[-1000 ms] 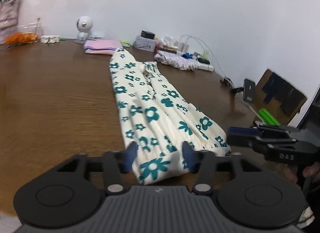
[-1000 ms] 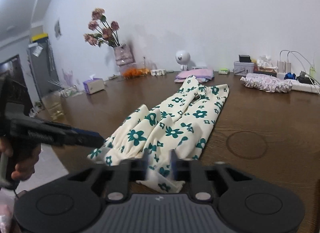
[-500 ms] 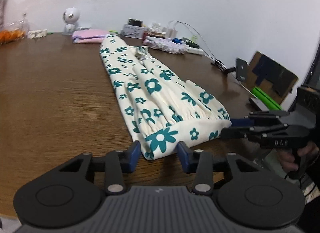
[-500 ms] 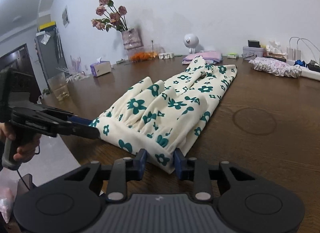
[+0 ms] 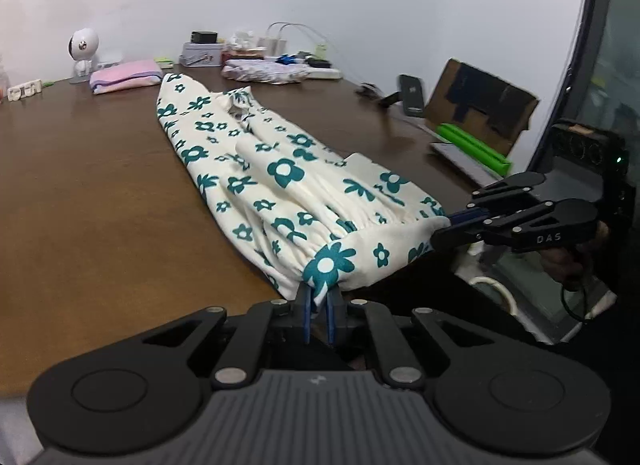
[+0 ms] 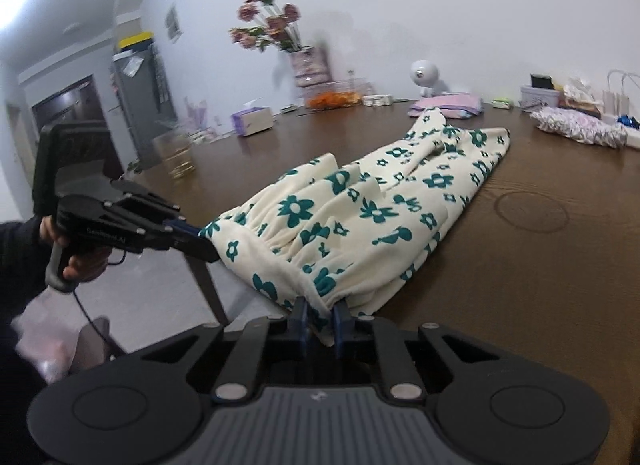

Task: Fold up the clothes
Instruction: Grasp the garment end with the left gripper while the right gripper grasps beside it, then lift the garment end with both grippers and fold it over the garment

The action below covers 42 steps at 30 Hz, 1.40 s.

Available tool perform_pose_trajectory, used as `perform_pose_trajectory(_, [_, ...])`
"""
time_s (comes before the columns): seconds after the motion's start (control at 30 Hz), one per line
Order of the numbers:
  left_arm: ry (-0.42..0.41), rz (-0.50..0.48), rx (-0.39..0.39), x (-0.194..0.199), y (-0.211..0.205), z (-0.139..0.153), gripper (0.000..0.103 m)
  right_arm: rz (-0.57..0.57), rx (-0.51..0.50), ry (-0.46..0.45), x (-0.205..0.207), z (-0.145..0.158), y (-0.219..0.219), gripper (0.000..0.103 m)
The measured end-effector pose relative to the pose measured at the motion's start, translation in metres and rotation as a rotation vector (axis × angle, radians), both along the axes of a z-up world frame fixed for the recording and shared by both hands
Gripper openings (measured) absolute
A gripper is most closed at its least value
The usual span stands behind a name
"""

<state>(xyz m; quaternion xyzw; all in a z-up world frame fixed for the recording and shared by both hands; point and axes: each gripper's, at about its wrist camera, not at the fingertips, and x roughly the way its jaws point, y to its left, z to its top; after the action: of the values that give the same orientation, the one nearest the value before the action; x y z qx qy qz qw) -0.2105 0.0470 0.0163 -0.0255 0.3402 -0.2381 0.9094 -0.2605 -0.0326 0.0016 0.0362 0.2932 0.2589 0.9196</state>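
A cream garment with teal flowers (image 5: 280, 181) (image 6: 380, 217) lies lengthwise on the brown table (image 5: 88, 193), its hem pulled to the near edge. My left gripper (image 5: 318, 305) is shut on one hem corner. My right gripper (image 6: 320, 315) is shut on the other corner, and it also shows in the left wrist view, right gripper (image 5: 448, 231), pinching the fabric. In the right wrist view the left gripper (image 6: 208, 247) holds its corner, gripped by a hand (image 6: 80, 265). The hem hangs stretched between the two, lifted slightly off the table.
At the back stand a folded pink cloth (image 5: 124, 79), a small white round camera (image 5: 82, 49), a patterned bundle (image 5: 272, 73), boxes and cables. A flower vase (image 6: 308, 65), tissue box (image 6: 252, 121) and glass (image 6: 178, 153) stand left. A cardboard box (image 5: 480, 105) sits right.
Both grippers were open around the hem corners and have now shut on them. The hem is drawn toward the table edge and raised a little.
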Motion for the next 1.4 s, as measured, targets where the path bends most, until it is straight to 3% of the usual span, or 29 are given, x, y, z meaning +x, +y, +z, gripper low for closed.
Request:
perform_pose_trajectory(0.1, [-0.062, 0.042, 0.075, -0.015, -0.009, -0.004, 0.012, -0.055, 0.008, -0.016, -0.018, 0.003, -0.004, 0.012])
perform_pose_trajectory(0.17, [-0.123, 0.049, 0.178, -0.024, -0.02, -0.004, 0.026, -0.09, -0.031, -0.024, -0.023, 0.006, -0.005, 0.017])
perform_pose_trajectory(0.23, [-0.207, 0.028, 0.269, -0.037, -0.029, -0.002, 0.053, -0.078, -0.166, -0.081, -0.03, 0.014, 0.007, 0.023])
perform_pose_trajectory(0.27, [-0.256, 0.01, 0.305, -0.044, -0.034, 0.001, 0.056, -0.068, -0.225, -0.127, -0.036, 0.018, 0.013, 0.036])
perform_pose_trajectory(0.33, [-0.365, -0.02, 0.384, -0.06, -0.043, 0.005, 0.076, -0.039, -0.352, -0.231, -0.048, 0.025, 0.026, 0.057])
perform_pose_trajectory(0.4, [-0.492, -0.057, 0.495, -0.071, -0.056, 0.0, 0.09, 0.013, -0.513, -0.346, -0.06, 0.025, 0.042, 0.063])
perform_pose_trajectory(0.47, [-0.58, -0.152, 0.618, -0.072, -0.071, -0.012, 0.09, 0.093, -0.651, -0.405, -0.063, 0.015, 0.056, 0.063])
perform_pose_trajectory(0.57, [-0.611, -0.284, 0.715, -0.061, -0.082, -0.031, 0.083, 0.212, -0.744, -0.409, -0.048, 0.001, 0.065, 0.055])
perform_pose_trajectory(0.6, [-0.619, -0.309, 0.731, -0.057, -0.084, -0.034, 0.079, 0.234, -0.77, -0.411, -0.043, -0.003, 0.066, 0.052])
perform_pose_trajectory(0.7, [-0.635, -0.355, 0.759, -0.044, -0.086, -0.039, 0.067, 0.255, -0.804, -0.421, -0.03, -0.01, 0.062, 0.031])
perform_pose_trajectory(0.73, [-0.634, -0.359, 0.757, -0.04, -0.086, -0.039, 0.061, 0.263, -0.804, -0.414, -0.026, -0.011, 0.06, 0.029])
perform_pose_trajectory(0.83, [-0.58, -0.384, 0.737, -0.028, -0.084, -0.036, 0.044, 0.283, -0.768, -0.389, -0.02, -0.009, 0.054, 0.023])
perform_pose_trajectory(1.03, [-0.512, -0.416, 0.697, -0.027, -0.08, -0.033, 0.032, 0.307, -0.672, -0.337, -0.019, -0.002, 0.047, 0.016])
perform_pose_trajectory(1.1, [-0.455, -0.437, 0.654, -0.024, -0.079, -0.021, 0.028, 0.33, -0.643, -0.319, -0.022, 0.004, 0.047, 0.016])
perform_pose_trajectory(1.27, [-0.365, -0.458, 0.514, -0.017, -0.058, 0.028, 0.026, 0.384, -0.521, -0.292, -0.015, 0.049, 0.036, 0.015])
perform_pose_trajectory(1.4, [-0.309, -0.462, 0.401, 0.025, -0.038, 0.054, 0.026, 0.404, -0.372, -0.235, 0.019, 0.084, 0.01, 0.015])
